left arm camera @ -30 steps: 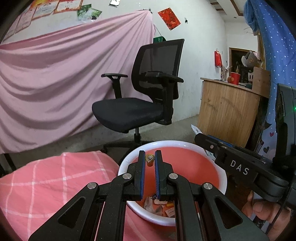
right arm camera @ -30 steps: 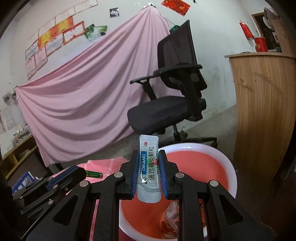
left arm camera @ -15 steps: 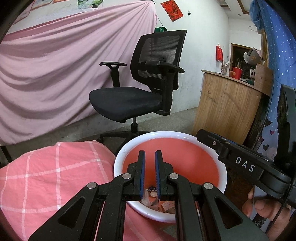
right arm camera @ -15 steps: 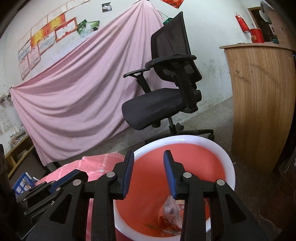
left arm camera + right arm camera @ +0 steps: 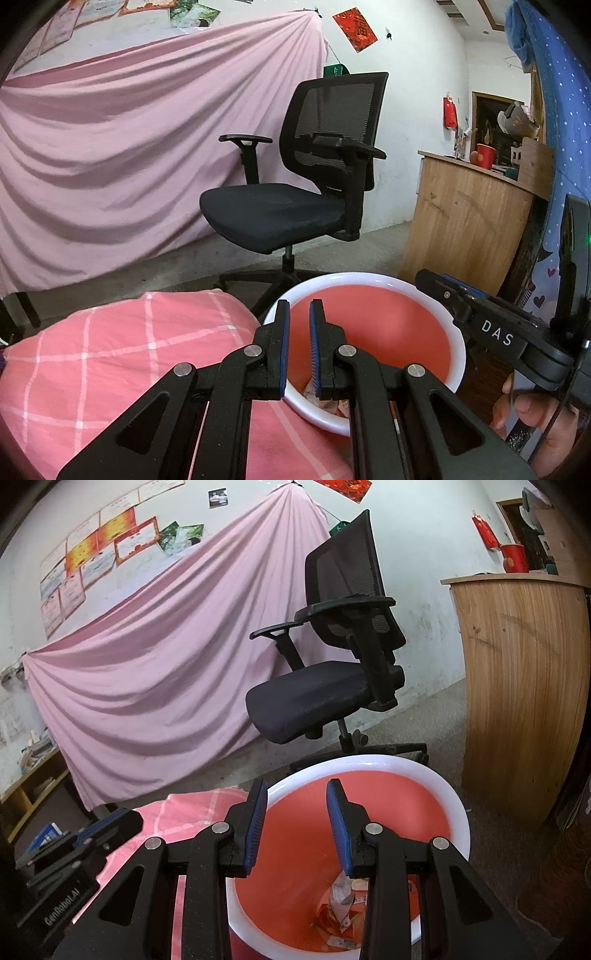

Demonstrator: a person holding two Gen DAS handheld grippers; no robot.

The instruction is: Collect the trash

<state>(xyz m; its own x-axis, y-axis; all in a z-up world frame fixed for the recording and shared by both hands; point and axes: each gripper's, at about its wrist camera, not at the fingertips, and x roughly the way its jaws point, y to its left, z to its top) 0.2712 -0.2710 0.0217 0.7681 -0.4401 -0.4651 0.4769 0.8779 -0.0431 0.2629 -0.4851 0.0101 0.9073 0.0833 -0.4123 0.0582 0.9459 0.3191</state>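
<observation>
Here, the left tongs (image 5: 300, 314) hold nothing, their pads a narrow gap apart, poised over the near rim of the bin (image 5: 458, 343), beside the pink checked cloth (image 5: 110, 354). The right tongs (image 5: 297, 797) gape wide and empty above the same bin (image 5: 456, 805). The trash (image 5: 341, 897), crumpled wrappers and packets, lies at the bottom of the bin; an office chair (image 5: 325, 690) stands behind it.

We see the red bin (image 5: 384, 812) open-mouthed at lower centre; office chair (image 5: 325, 690) behind and wooden counter (image 5: 524, 686) at right hem it in
</observation>
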